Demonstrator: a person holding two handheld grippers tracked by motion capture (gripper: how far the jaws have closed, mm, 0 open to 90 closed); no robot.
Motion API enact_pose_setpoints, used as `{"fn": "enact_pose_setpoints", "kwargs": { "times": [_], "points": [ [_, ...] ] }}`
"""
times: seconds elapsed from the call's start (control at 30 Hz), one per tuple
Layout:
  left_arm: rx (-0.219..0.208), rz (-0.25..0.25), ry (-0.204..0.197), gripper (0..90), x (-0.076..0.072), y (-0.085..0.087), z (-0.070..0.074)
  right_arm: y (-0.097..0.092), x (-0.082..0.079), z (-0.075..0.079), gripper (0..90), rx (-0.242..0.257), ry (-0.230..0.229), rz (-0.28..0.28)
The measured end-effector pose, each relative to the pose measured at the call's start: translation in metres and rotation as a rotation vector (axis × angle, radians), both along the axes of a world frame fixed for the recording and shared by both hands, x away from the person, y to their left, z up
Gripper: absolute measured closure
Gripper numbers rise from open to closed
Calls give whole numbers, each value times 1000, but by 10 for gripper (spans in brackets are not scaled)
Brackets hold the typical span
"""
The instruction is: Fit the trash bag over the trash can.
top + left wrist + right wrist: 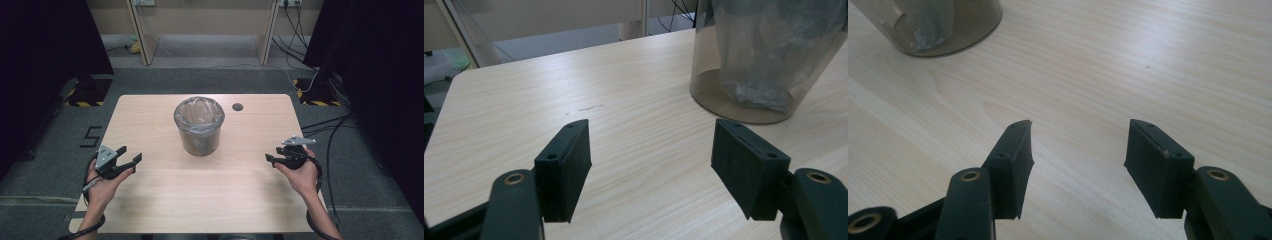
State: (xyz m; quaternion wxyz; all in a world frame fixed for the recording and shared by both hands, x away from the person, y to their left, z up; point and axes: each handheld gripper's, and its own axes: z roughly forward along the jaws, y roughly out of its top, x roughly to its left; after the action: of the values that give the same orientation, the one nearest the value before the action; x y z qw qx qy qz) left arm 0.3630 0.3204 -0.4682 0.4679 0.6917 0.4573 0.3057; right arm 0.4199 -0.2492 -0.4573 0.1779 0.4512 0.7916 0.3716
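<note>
We worked at a pale wood-grain table (165, 200) set on grey carpet (45, 165). A small dark round hole (237, 107) sat in the tabletop toward 12 o'clock, just to the 3 o'clock side of the bin. Black curtains (45, 40) closed both sides of the room; beige furniture legs (140, 35) stood against the far wall. Yellow-and-black striped bases (82, 103) lay on the floor at 10 and 2 o'clock, with cables (325, 125) trailing at the 3 o'clock side.

The task's thing, a smoky clear bin (199, 125) lined with a plastic bag (199, 112), stood upright near the table's middle, a little toward 12 o'clock.

Our left gripper (131, 159) hovered near the 8 o'clock edge, fingers (569, 165) set wide apart, nothing between them, bare table beneath. Our right gripper (271, 160) hung near 4 o'clock, fingers (1015, 165) likewise spread and empty. Both stood well apart from the bin, pointing inward toward it.
</note>
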Motion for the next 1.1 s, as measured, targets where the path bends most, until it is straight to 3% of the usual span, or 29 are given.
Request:
{"fn": "enact_pose_setpoints", "kwargs": {
  "times": [0.27, 0.53, 0.87, 1.1],
  "points": [
    [-4, 16, 7, 312, -4, 6, -10, -5, -7, -12, 439, 6, 13, -19],
    [-20, 24, 39, 311, -11, 11, -35, -13, -13, -27, 437, 16, 20, -47],
    [-32, 19, 52, 306, -13, 11, -51, -22, -22, -46, 425, 47, 3, -89],
    [-18, 23, 37, 304, -15, 7, -51, -25, -25, -52, 419, 67, -34, -121]
  ]
}}
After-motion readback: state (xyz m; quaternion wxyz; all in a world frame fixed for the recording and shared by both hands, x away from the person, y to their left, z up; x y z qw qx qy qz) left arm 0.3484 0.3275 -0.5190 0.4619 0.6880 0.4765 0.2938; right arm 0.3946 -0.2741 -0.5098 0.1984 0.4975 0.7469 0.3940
